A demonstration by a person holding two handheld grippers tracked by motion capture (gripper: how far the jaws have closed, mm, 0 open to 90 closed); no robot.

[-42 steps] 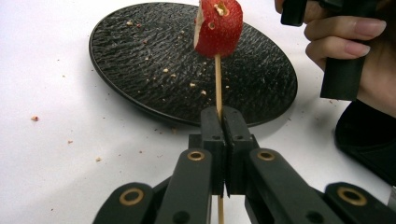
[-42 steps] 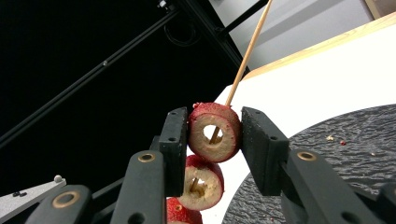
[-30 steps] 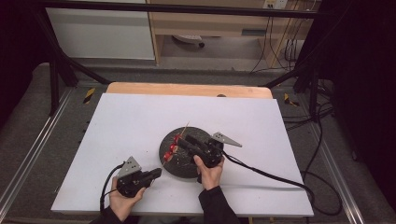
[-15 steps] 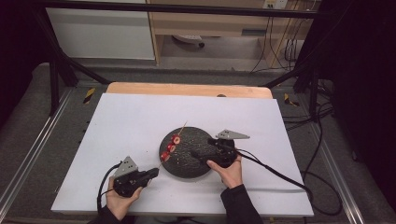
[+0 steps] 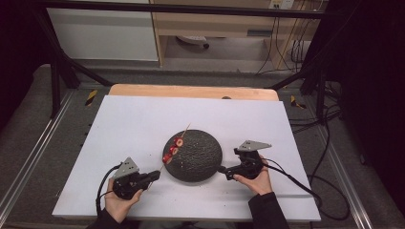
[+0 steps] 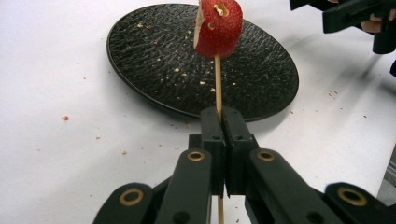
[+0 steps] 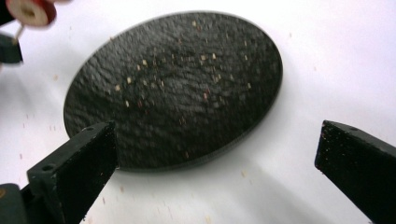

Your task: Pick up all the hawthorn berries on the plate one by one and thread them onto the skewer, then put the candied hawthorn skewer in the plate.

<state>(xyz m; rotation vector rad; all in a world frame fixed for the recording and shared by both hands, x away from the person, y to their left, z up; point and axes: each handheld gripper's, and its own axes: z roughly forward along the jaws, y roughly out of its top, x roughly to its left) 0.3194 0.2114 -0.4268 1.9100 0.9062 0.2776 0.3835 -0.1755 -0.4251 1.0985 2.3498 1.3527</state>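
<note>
A black round plate [image 5: 196,157] lies mid-table. A wooden skewer [image 5: 184,130] carrying red fruit slices [image 5: 173,149] slants over its left rim. My left gripper [image 5: 156,174] sits at the plate's front left, shut on the skewer's near end. In the left gripper view the jaws [image 6: 224,119] pinch the skewer [image 6: 217,81] below a red slice [image 6: 218,28], with the plate [image 6: 154,70] behind. My right gripper [image 5: 223,171] is just right of the plate, open and holding nothing. The right gripper view has its jaws [image 7: 217,140] wide apart before the plate [image 7: 177,88].
The white table top [image 5: 133,119] has crumbs scattered around the plate. A wooden strip [image 5: 191,91] runs along the far edge. A cable [image 5: 291,179] trails from the right gripper to the table's right side.
My right gripper has drawn back from over the plate to just off its right rim. The left gripper and the skewer have hardly moved.
</note>
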